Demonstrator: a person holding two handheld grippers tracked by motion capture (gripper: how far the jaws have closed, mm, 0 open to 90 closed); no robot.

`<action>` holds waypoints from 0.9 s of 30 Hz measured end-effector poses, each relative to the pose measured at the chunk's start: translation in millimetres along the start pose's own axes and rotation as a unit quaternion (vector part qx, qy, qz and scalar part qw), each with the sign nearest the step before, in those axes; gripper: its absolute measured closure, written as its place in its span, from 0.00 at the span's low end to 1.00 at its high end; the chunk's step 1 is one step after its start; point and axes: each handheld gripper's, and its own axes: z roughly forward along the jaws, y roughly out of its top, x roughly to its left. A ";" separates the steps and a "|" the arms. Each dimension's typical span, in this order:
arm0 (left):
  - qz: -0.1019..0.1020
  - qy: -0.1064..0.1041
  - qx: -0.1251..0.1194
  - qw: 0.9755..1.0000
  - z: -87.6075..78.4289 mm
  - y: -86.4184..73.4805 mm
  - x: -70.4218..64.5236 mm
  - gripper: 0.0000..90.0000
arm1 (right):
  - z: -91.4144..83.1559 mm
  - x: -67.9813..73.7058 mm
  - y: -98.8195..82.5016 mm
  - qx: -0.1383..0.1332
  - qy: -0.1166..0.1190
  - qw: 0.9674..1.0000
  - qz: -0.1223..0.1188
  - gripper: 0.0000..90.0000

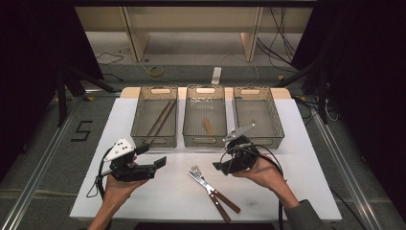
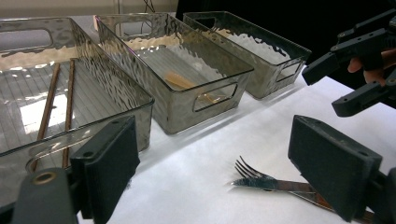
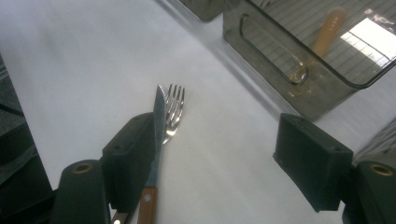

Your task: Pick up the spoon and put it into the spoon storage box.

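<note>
Over table (image 1: pixel 158 191), right claw (image 1: pixel 219 167) wide, tilted.

I count three clear bins across the far side of the white table (image 1: pixel 297 158): the left bin (image 1: pixel 154 140) with two brown chopsticks (image 1: pixel 160 120), the middle bin (image 1: pixel 205 142) with a pale wooden utensil (image 1: pixel 208 126), and the right bin (image 1: pixel 275 115). Beyond them, floor cables (image 1: pixel 155 72).
</note>
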 end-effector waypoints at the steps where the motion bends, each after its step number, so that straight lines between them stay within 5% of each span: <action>1: 0.000 0.000 0.000 1.000 0.0 0.0 0.0 0.17 | 0.3 1.0 -0.5 0.002 0.001 1.000 0.000 0.33; 27: -0.001 -0.001 0.002 1.000 -0.6 -0.5 0.1 0.17 | 18.7 22.0 -18.7 0.068 0.025 0.997 -0.019 0.32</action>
